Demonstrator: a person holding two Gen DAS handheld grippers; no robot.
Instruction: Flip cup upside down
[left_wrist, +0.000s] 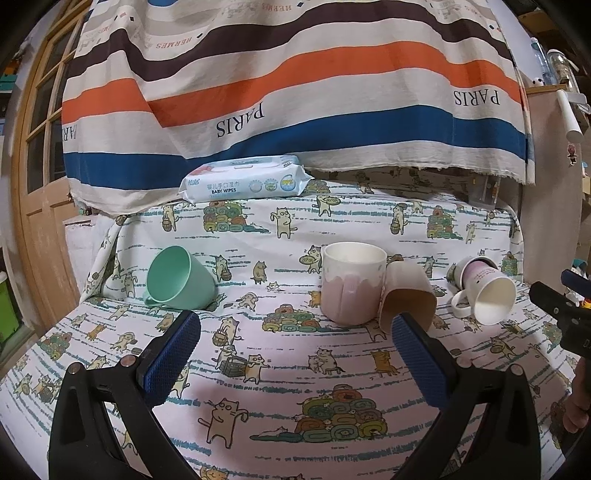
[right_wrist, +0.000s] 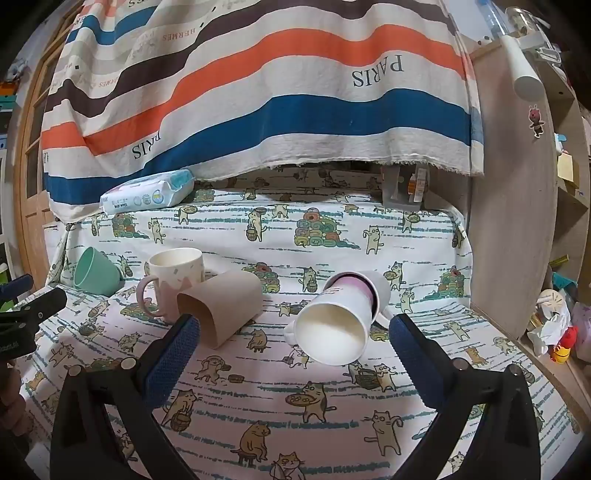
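Note:
Several cups sit on the cat-print cloth. A mint cup lies tilted at the left. A pink-and-white mug stands upright, with a beige cup lying on its side against it. A white-and-purple mug lies on its side at the right, mouth toward me. My left gripper is open and empty, short of the upright mug. My right gripper is open and empty, its fingers on either side of the white-and-purple mug's mouth but nearer the camera.
A pack of baby wipes lies at the back under a hanging striped cloth. A wooden door stands at the left and a shelf unit with clutter at the right. The right gripper's body shows at the left wrist view's right edge.

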